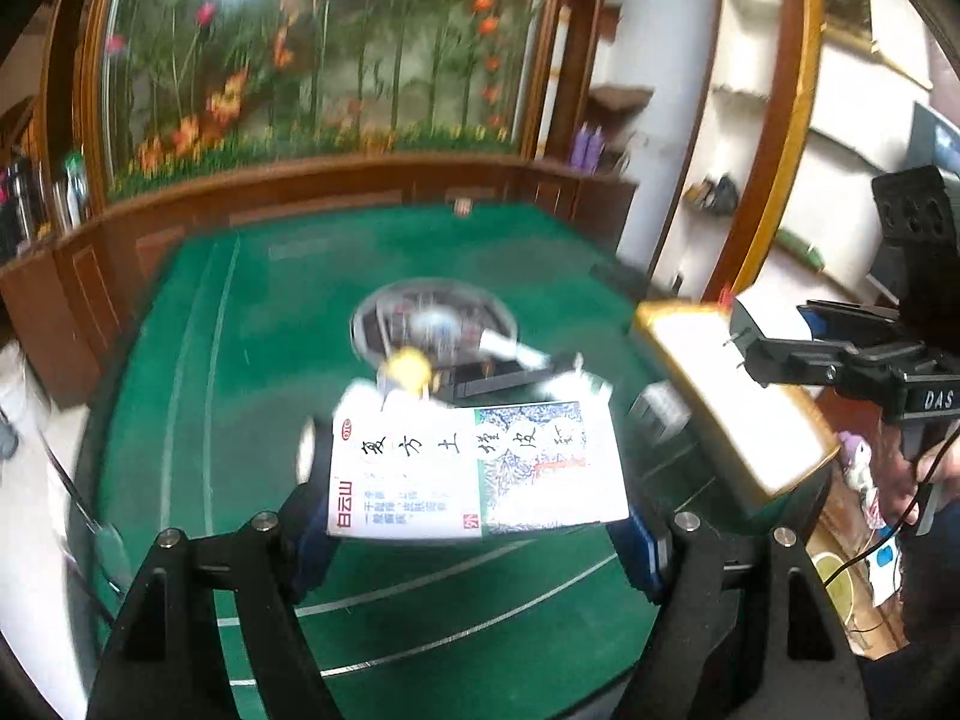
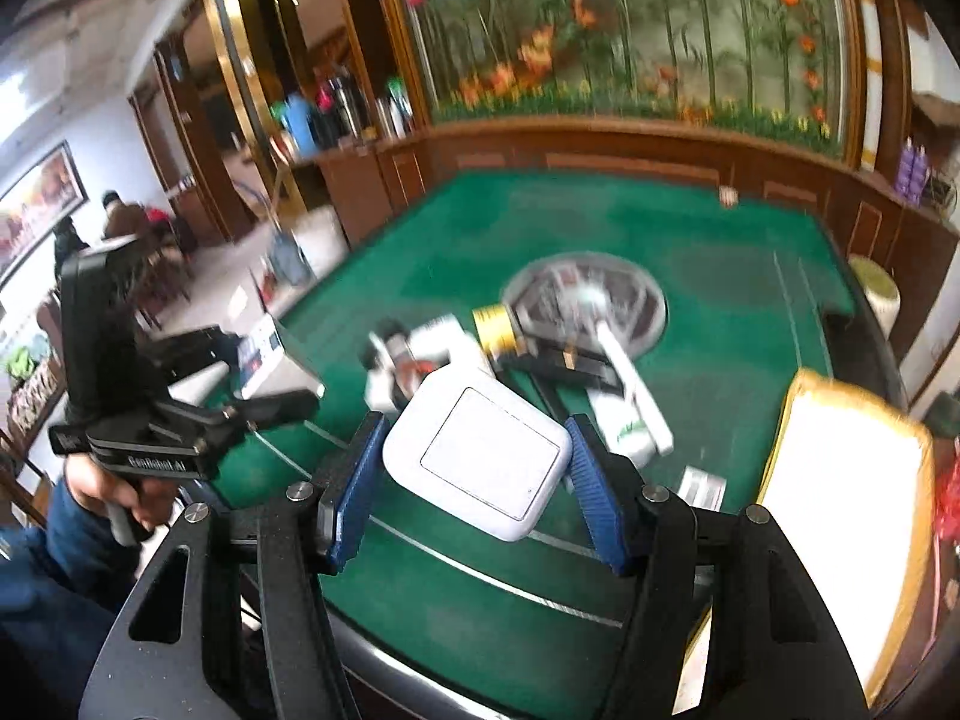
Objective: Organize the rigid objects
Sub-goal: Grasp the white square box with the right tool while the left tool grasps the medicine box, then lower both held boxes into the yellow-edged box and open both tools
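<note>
left gripper grips the carton; right gripper seems clamped on the switch, apparently by its corners, so it could twist free.

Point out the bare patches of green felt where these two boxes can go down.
Bare felt lies beyond the round centre hub, toward the wooden cabinet. More bare felt lies left of the medicine box, across the silver lines. It is crowded between the hub and the white switch box, where a bottle and packets are piled.

Both views are evenly lit by soft indoor light. Motion blur is seen throughout, straight lines are bent at the edges, and corners are darkened.
</note>
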`<state>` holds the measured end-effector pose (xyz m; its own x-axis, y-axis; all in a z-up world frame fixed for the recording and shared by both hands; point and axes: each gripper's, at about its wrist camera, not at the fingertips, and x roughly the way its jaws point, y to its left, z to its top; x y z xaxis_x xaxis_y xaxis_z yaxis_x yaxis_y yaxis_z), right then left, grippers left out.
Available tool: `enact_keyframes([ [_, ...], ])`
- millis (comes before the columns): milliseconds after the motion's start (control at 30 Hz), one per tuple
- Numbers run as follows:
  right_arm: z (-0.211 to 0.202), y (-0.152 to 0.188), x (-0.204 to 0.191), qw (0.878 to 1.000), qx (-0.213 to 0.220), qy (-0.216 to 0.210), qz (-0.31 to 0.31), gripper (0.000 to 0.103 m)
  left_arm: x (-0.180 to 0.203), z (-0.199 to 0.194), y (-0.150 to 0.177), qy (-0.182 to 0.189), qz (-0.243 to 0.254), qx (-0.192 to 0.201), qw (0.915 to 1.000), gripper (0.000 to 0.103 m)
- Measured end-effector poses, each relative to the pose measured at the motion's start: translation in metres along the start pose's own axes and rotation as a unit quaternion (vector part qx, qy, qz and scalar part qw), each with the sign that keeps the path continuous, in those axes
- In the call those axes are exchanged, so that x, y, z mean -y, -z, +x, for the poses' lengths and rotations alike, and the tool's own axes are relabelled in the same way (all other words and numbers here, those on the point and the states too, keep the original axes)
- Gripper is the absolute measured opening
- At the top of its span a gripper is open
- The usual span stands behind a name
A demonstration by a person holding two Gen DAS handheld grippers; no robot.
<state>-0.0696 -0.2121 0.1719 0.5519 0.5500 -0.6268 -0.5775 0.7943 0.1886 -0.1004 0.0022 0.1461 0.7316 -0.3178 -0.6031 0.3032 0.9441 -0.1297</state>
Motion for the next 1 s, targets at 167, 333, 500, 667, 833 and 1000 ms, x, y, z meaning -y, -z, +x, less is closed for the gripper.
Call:
enact_keyframes([
  [167,-0.05,-0.047,-0.033,0.998,0.062,0.005,-0.03,0.06,0.013,-0.041,-0.036,-0.006,0.027,0.049,0.9984,0.077],
  [333,-0.103,-0.092,-0.068,0.99,0.123,0.022,-0.068,0.06,0.033,-0.071,-0.069,-0.021,0.055,0.094,0.9939,0.077],
  [500,-0.15,-0.107,-0.078,0.982,0.166,0.048,-0.079,0.06,0.044,-0.083,-0.088,-0.008,0.062,0.115,0.9913,0.077],
  [667,-0.15,-0.079,-0.041,0.987,0.149,0.056,-0.035,0.06,0.071,-0.052,-0.074,0.032,0.079,0.092,0.9921,0.077],
  [833,-0.122,-0.034,0.041,0.991,0.101,0.072,0.052,0.06,0.102,0.014,-0.06,0.082,0.079,0.028,0.993,0.077],
  [1000,-0.08,0.012,0.136,0.984,0.039,0.108,0.139,0.06,0.147,0.1,-0.05,0.127,0.09,-0.038,0.9871,0.077],
])
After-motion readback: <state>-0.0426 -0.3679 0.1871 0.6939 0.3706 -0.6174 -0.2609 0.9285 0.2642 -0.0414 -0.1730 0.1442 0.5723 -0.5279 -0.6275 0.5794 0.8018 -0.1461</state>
